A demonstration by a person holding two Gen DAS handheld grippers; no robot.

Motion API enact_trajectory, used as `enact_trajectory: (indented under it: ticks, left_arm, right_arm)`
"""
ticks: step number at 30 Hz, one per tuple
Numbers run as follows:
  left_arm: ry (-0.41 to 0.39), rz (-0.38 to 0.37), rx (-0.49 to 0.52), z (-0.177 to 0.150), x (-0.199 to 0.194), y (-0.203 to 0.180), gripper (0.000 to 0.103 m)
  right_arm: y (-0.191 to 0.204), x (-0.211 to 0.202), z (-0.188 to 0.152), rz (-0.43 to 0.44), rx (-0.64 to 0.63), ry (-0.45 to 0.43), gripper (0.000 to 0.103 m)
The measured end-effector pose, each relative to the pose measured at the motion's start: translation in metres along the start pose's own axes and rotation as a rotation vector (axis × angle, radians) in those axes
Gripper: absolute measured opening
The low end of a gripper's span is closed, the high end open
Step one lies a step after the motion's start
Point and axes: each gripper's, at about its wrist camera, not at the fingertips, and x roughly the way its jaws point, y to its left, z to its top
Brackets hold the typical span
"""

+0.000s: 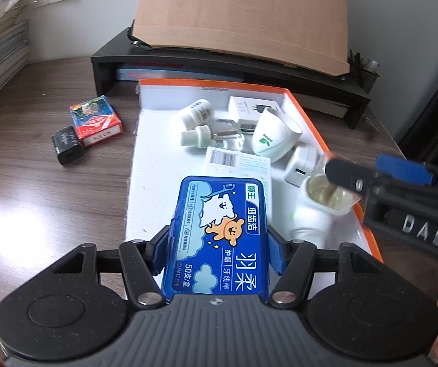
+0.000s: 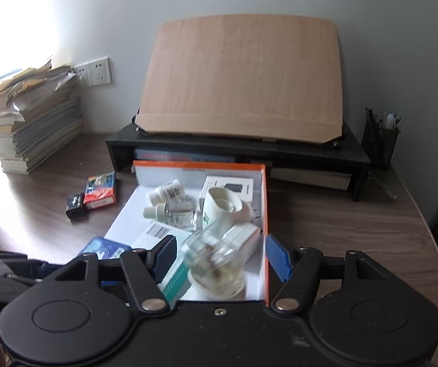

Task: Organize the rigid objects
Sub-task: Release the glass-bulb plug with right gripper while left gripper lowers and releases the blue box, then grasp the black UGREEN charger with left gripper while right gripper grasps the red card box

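My left gripper (image 1: 219,244) is shut on a blue dental floss box (image 1: 219,232), held above the near left part of an orange-rimmed white box (image 1: 326,140). In the right wrist view my right gripper (image 2: 222,257) stands open over that box (image 2: 266,202). A blurred clear glass bottle with a white cap (image 2: 216,263) lies between its fingers, apart from the pads. The left wrist view shows this bottle (image 1: 329,195) under the right gripper (image 1: 372,172). A white cup (image 1: 275,134), small white bottles (image 1: 196,111) and a charger carton (image 1: 249,107) lie inside the box.
A pack of cards (image 1: 96,120) and a small black block (image 1: 66,145) lie on the wooden desk left of the box. Behind stand a black monitor riser (image 2: 234,150) with a wooden board (image 2: 243,76), a stack of books (image 2: 35,122) and a mesh pen holder (image 2: 379,140).
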Motion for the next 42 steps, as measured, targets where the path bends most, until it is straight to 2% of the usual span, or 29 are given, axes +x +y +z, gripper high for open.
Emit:
enact_trajectory:
  ticks: [2, 6, 12, 17, 25, 30, 35, 38, 42]
  left_arm:
    - [-0.001, -0.029, 0.004, -0.001, 0.0, -0.001, 0.063]
    - [-0.01, -0.071, 0.011, -0.004, -0.001, -0.002, 0.07]
    - [-0.052, -0.072, -0.022, -0.003, -0.012, 0.006, 0.073]
    - [-0.081, -0.022, -0.072, 0.001, -0.02, 0.025, 0.073]
    - [-0.077, 0.08, -0.18, 0.006, -0.021, 0.076, 0.073]
    - [-0.086, 0.133, -0.255, 0.014, -0.027, 0.11, 0.075]
    - [-0.092, 0.181, -0.296, 0.022, -0.032, 0.142, 0.076]
    - [-0.09, 0.19, -0.316, 0.028, -0.028, 0.158, 0.076]
    - [-0.089, 0.188, -0.307, 0.044, -0.009, 0.168, 0.076]
  right_arm:
    - [-0.001, -0.004, 0.003, -0.011, 0.005, -0.02, 0.079]
    - [-0.001, -0.009, 0.005, -0.019, 0.006, -0.042, 0.081]
    - [0.006, -0.014, 0.007, -0.014, 0.002, -0.057, 0.081]
    - [0.017, -0.013, 0.013, 0.01, 0.0, -0.069, 0.081]
    - [0.052, 0.003, 0.019, 0.075, -0.029, -0.044, 0.081]
    - [0.081, 0.019, 0.028, 0.146, -0.057, -0.011, 0.081]
    - [0.12, 0.051, 0.039, 0.213, -0.088, 0.046, 0.081]
    - [0.14, 0.075, 0.048, 0.221, -0.095, 0.072, 0.081]
    - [0.149, 0.098, 0.061, 0.173, -0.063, 0.098, 0.081]
